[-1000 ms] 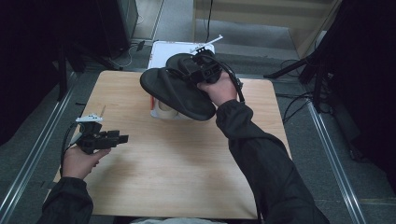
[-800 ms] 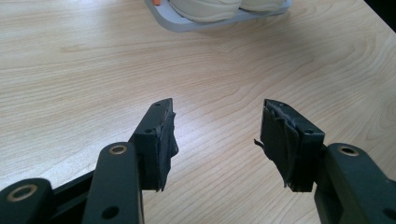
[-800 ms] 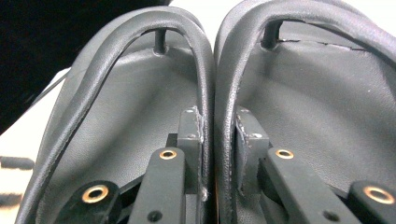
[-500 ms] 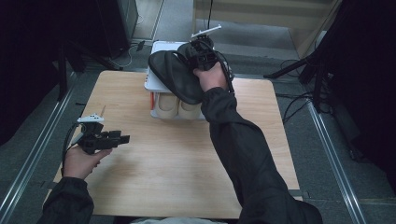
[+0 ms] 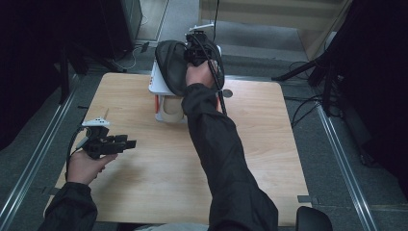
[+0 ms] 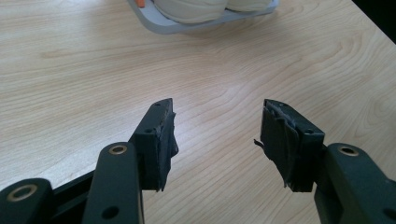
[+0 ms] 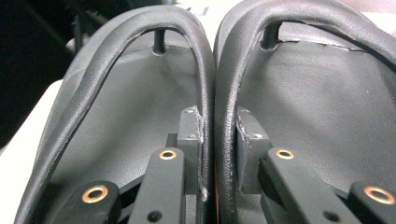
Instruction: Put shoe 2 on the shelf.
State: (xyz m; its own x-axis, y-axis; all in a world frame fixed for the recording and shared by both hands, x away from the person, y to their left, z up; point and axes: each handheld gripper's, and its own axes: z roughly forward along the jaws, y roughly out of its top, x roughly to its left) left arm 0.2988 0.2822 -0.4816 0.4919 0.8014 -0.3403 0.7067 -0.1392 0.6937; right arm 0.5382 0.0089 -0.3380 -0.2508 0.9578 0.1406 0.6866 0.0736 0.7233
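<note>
Wooden desk (image 5: pixel 144 192), white rack (image 5: pixel 155 83) at far edge. Right gripper (image 7: pixel 218 140) jaws pinch inner straps of black sandals (image 5: pixel 173 65), held above rack. Left gripper (image 6: pixel 217 140) jaws wide, empty, near-left of rack. Risk: thin strap grip slips, pair drops or knocks rack.

Pair of black leather flip-flop sandals (image 5: pixel 173 67), pressed side by side, straps (image 7: pixel 212 70) touching, held on edge above the white rack (image 5: pixel 155 83) at the table's far edge
</note>
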